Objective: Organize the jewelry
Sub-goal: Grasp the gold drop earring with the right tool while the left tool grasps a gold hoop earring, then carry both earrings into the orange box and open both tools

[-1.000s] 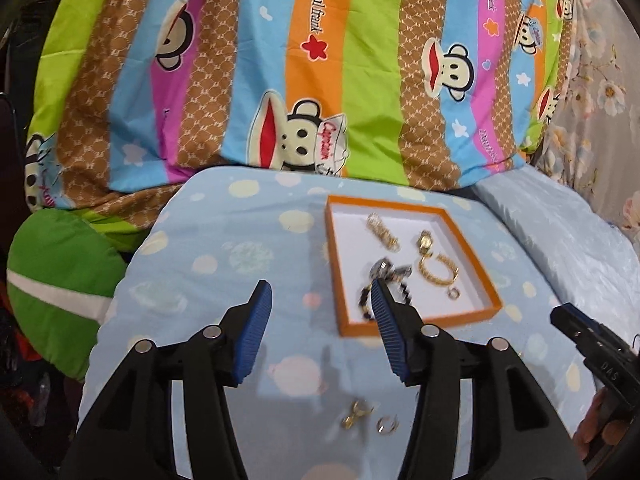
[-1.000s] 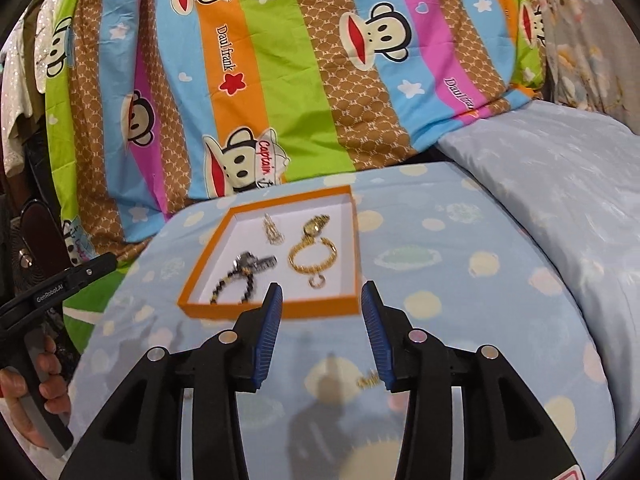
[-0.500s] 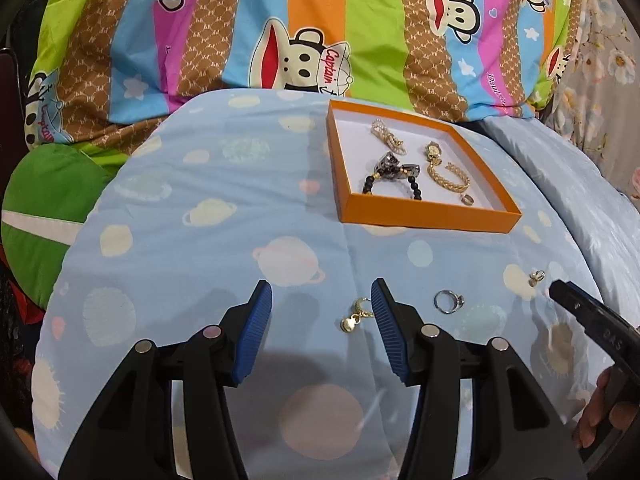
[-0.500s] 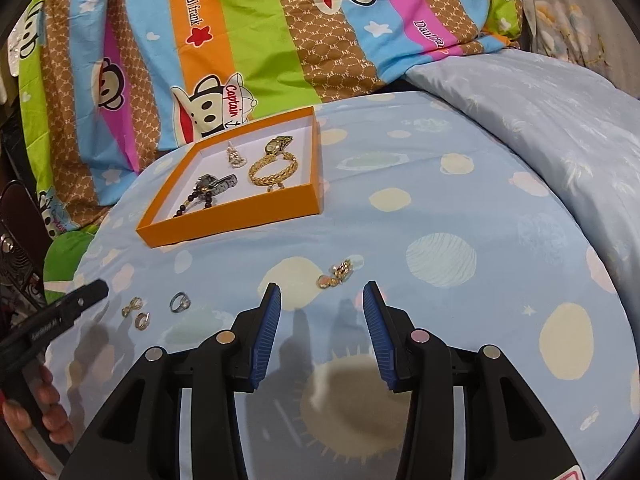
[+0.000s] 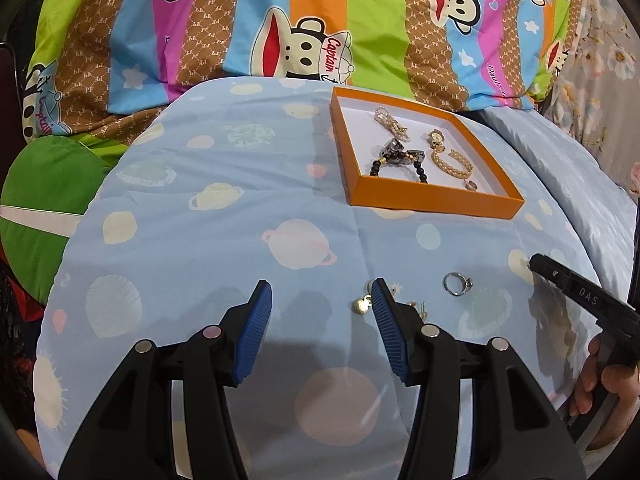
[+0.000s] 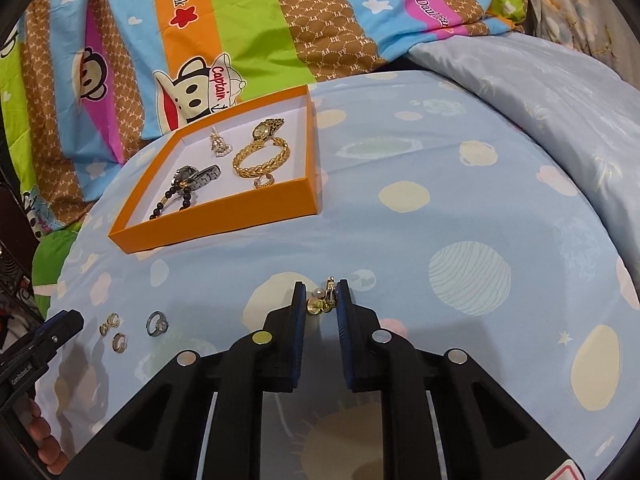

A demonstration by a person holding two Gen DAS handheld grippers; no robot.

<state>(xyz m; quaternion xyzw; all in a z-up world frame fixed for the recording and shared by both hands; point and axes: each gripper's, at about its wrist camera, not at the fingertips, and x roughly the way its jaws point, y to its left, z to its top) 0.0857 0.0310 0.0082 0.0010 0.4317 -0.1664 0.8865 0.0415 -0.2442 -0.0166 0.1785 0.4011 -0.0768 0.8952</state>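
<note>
The right gripper (image 6: 321, 300) is clenched on a small gold earring with a pearl bead (image 6: 322, 300), which sits upright between its blue pads just above the blue planet-print quilt (image 6: 440, 208). The orange cardboard tray with a white floor (image 6: 224, 216) lies ahead and to the left, well apart. The left gripper (image 5: 322, 304) hangs half-open and empty.

We see both grippers alike: left gripper (image 5: 320, 330), right gripper (image 6: 321, 312) w/ black plastic frames, blue ribbed pads, silver round screws; white "DAS" lettering on right one's side.
</note>
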